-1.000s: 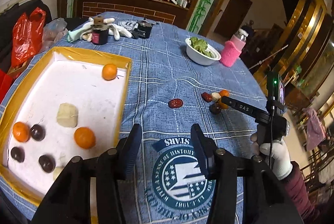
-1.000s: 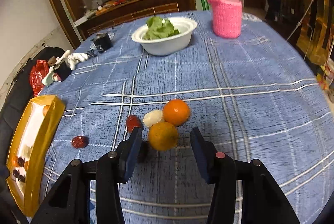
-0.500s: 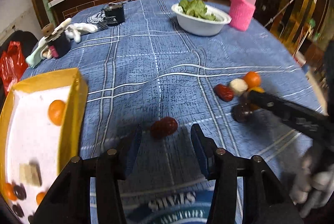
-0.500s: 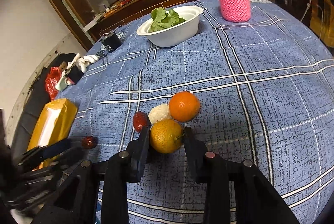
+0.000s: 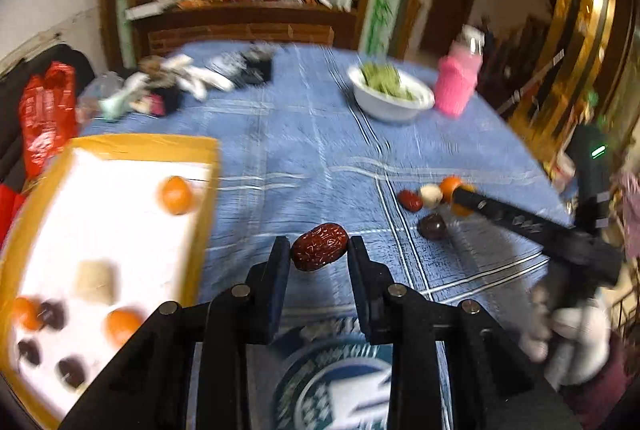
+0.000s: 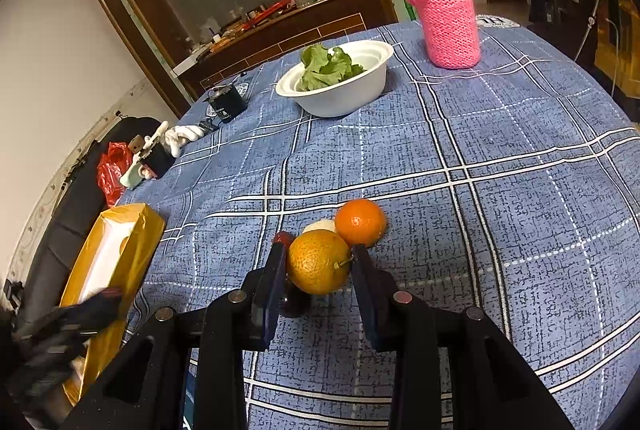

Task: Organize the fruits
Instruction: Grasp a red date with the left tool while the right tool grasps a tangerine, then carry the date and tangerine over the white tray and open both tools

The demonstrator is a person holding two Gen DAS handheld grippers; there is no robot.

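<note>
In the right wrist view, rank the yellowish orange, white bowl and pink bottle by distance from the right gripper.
1. Yellowish orange: between the right gripper's fingers.
2. White bowl: mid-table, behind.
3. Pink bottle: far edge, toward the right.

Clearance about the yellow-rimmed white tray (image 5: 120,145)

Open blue checked tablecloth (image 6: 500,149) lies between the tray and the small fruit cluster: round orange tangerine (image 6: 360,222), pale lump (image 6: 318,226), red date (image 6: 282,238). Well beyond the tray, white bowl of green leaves (image 6: 340,97) and pink knit-sleeved bottle (image 6: 450,25) block the far side. Behind the tray, white gloves and dark jar (image 6: 160,153) crowd the table edge.
</note>
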